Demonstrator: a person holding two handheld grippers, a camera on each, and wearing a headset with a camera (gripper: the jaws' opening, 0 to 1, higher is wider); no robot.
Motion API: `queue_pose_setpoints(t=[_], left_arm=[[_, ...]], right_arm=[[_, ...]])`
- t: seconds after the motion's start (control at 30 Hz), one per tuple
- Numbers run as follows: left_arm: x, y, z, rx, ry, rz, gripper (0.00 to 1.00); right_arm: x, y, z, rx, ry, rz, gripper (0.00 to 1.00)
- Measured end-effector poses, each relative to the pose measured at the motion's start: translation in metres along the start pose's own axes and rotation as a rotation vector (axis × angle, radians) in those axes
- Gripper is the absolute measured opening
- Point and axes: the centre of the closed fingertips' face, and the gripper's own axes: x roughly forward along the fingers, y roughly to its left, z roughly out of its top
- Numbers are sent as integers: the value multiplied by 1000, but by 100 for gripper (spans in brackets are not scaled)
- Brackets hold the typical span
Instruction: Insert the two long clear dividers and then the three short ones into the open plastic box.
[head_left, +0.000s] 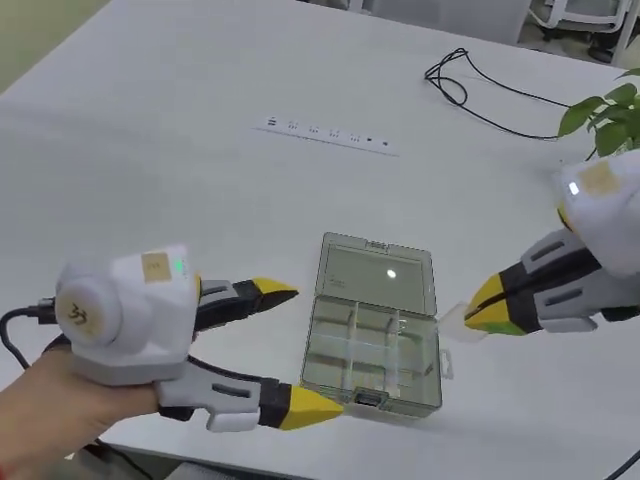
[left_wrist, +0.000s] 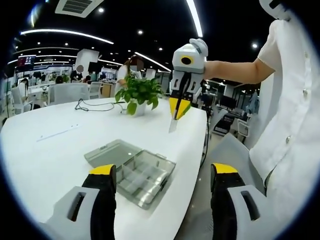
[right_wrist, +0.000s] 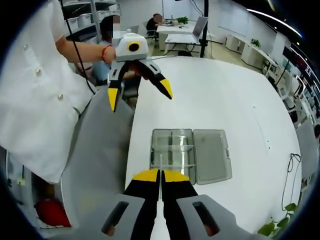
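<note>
The open clear plastic box (head_left: 331, 345) lies near the table's front edge, lid (head_left: 378, 272) flat behind it, with clear dividers standing in its tray. My right gripper (head_left: 484, 306) hovers just right of the box, shut on a small clear divider (head_left: 458, 324) that sticks out toward the tray. The right gripper view has that divider (right_wrist: 160, 161) edge-on above the shut gripper (right_wrist: 160, 175), with the box (right_wrist: 172, 155) beyond. My left gripper (head_left: 300, 348) is open at the box's left side, holding nothing. In the left gripper view it (left_wrist: 163, 170) frames the box (left_wrist: 132, 167).
A white power strip (head_left: 328, 133) lies on the table behind the box, with a black cable (head_left: 480, 95) and a potted plant (head_left: 605, 115) at the far right. The table's front edge runs just below the box. The person's white shirt (right_wrist: 40, 90) is close behind.
</note>
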Motion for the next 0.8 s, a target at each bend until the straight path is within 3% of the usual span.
queue_pose_setpoints(t=[0.37,0.63,0.8], left_arm=[[0,6,-16,-2,40,-3,100],[-1,13,-18,-22,36,2,100],[-2,16,-15,-29,24,7,100]], right_arm=[[47,-20,-28,-33,77,-5,2],[72,-30,-37,-49,112,6,2],[77,-34,-40,-45,124,10,2]])
